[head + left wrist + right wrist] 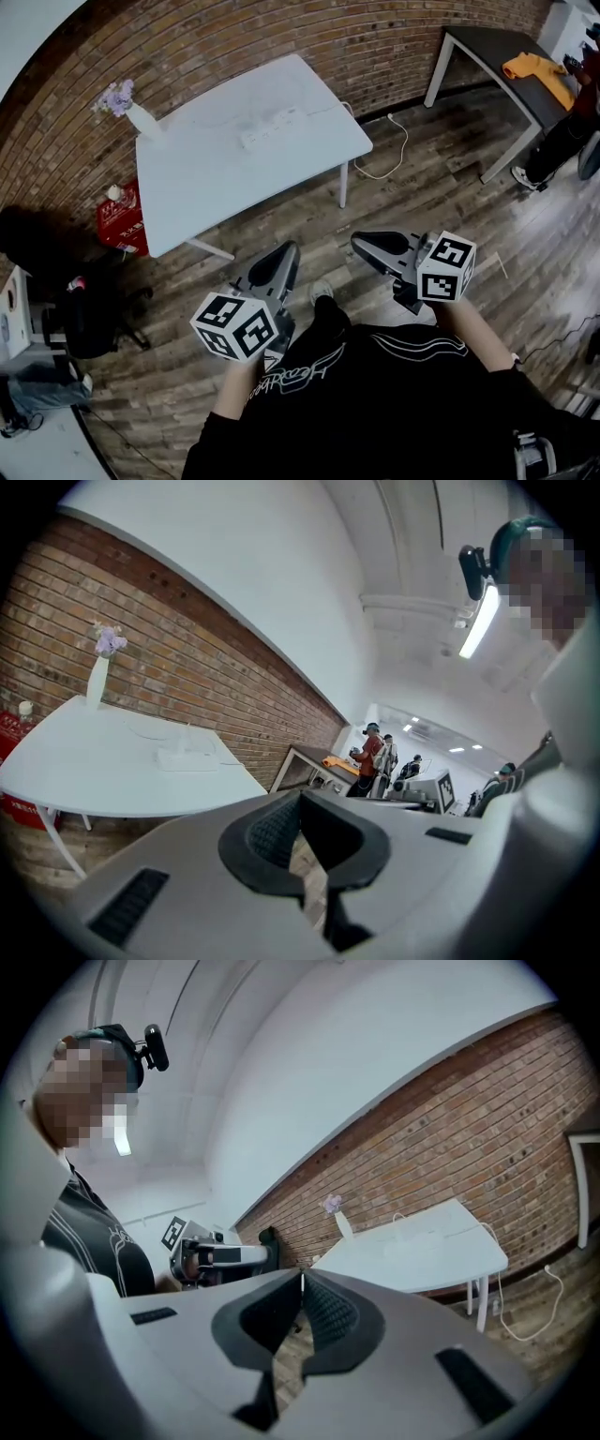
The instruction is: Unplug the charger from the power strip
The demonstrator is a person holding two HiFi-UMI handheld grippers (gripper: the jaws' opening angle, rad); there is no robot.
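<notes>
A white power strip [273, 126] lies on the white table [216, 178] against the brick wall, with its white cable [389, 150] trailing off the right edge to the floor. In the left gripper view the power strip [187, 756] shows as a small white block on the table; in the right gripper view it is too small to make out. Both grippers are held low, close to the person's body and well short of the table. My left gripper [284, 255] is shut and empty. My right gripper [367, 246] is shut and empty too.
A white vase with purple flowers [127, 105] stands at the table's far left corner. A red crate [122, 220] sits under its left side. A dark desk [511, 66] with an orange cloth stands at the right, people beside it. A black chair [89, 314] is at left.
</notes>
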